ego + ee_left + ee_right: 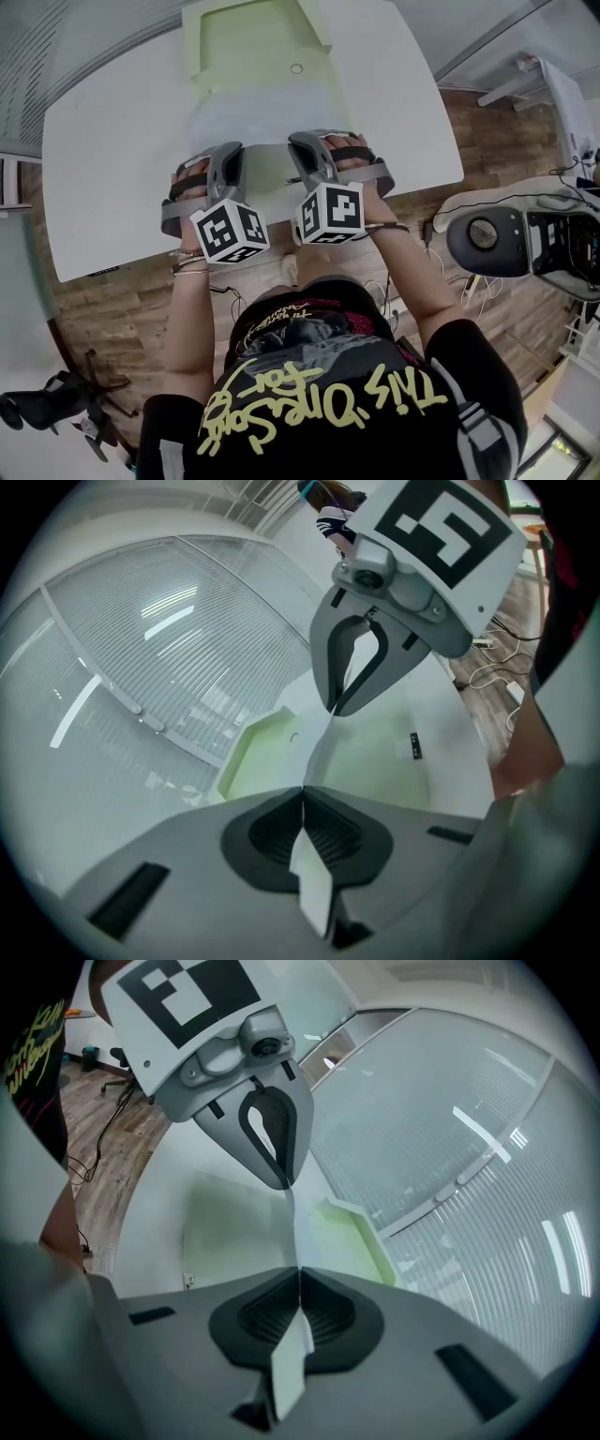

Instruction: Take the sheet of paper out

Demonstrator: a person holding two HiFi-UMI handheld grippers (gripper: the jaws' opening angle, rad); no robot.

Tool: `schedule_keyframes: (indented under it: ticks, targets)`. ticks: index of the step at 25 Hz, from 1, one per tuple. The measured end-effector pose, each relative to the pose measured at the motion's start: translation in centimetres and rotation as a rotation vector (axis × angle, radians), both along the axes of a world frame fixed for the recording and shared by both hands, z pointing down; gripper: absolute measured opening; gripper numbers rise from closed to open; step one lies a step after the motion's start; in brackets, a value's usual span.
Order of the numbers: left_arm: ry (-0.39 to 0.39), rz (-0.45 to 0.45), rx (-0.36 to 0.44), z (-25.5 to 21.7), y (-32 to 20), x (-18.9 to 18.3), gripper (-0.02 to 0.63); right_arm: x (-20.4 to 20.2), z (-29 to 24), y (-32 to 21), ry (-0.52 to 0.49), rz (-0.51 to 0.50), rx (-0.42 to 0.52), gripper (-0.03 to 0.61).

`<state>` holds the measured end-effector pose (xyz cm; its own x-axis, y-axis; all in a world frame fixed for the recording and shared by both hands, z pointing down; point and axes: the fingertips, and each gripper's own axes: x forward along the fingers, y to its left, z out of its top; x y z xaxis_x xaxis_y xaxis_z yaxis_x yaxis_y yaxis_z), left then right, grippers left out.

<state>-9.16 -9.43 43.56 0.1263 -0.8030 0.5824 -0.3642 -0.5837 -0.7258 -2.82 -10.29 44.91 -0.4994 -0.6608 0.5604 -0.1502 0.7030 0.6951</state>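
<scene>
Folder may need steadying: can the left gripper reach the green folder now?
Probably not: nothing blocks the green folder, but the left gripper is shut on the sheet of paper and must release it first.

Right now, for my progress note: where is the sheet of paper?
In the head view the sheet of paper is mid-table, over the green folder, its near edge pinched by the left gripper and right gripper.

Black shirt point(323, 405) — large yellow script, upside down in the head view, reads roughly "This One's For"; the last word is unclear. The small print above it is too fine to read.
</scene>
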Motion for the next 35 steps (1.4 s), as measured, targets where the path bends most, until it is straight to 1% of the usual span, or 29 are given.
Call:
schedule_keyframes:
  ticks: [9, 24, 29, 32, 35]
  targets:
    - [0.004, 0.014, 0.027, -1.3, 1.4, 0.7, 0.008, 0.7, -1.5, 1.4, -0.004, 0.018, 0.032, 0.009]
    - [0.0, 0.001, 0.087, -3.7, 3.2, 0.4, 0.008, 0.5, -4.2, 3.2, -0.033, 0.009, 0.093, 0.009]
    - [-0.003, -0.001, 0.104, -3.8, 3.8, 0.2, 0.008, 0.3, -4.5, 3.6, -0.043, 0.012, 0.116, 0.009]
    - [-0.015, -0.001, 0.118, -4.2, 4.2, -0.5, 0.008, -0.4, -5.0, 3.8, -0.034, 0.008, 0.148, 0.009]
    - [-0.021, -0.003, 0.145, -5.7, 4.5, -1.0, 0.008, -0.9, -6.6, 4.1, -0.011, -0.002, 0.195, 0.009]
